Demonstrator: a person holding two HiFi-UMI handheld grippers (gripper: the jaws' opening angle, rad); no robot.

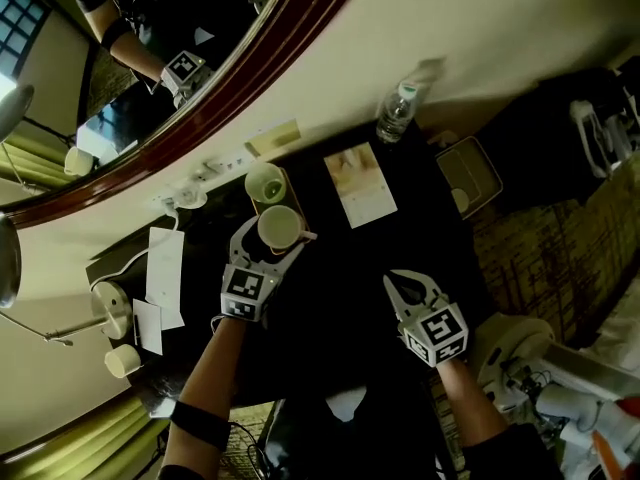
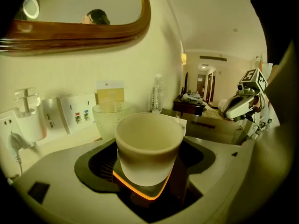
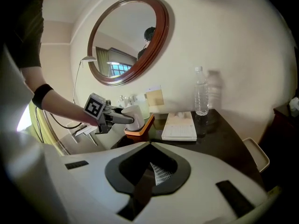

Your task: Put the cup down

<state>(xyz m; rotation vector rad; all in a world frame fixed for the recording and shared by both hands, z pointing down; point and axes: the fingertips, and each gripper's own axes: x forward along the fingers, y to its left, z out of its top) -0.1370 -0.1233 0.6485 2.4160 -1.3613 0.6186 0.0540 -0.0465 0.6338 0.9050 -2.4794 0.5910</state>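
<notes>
Head view, cup: the cup (image 1: 281, 228) stands on the near end of the tray (image 1: 288, 180), which lies at the wall edge of the dark surface (image 1: 340, 298), toward its left corner.
Head view, neighbours: a glass (image 1: 265, 183) stands on the same tray just behind the cup. A booklet (image 1: 360, 183) and a bottle (image 1: 397, 113) lie further right along that edge.
Head view, hands: the left gripper (image 1: 270, 244) reaches in around the cup. The right gripper (image 1: 400, 286) hangs over the middle of the surface, well apart from it.
Left gripper view, jaws: they stand apart on either side of the cup (image 2: 148, 146), with a gap showing at its left side. We judge that the base sits on the orange rim corner and that nothing presses on it.
Left gripper view, step: we read this as the release. We would keep the jaws wide and level and draw straight back along their own line, with no lift or swing, since the glass (image 2: 105, 115) is close behind.
Right gripper view, jaws: they are closed together with nothing between them.
Right gripper view, check: the cup (image 3: 135, 115) looks upright on the tray's near corner. We would see it settled flat before pulling away.
</notes>
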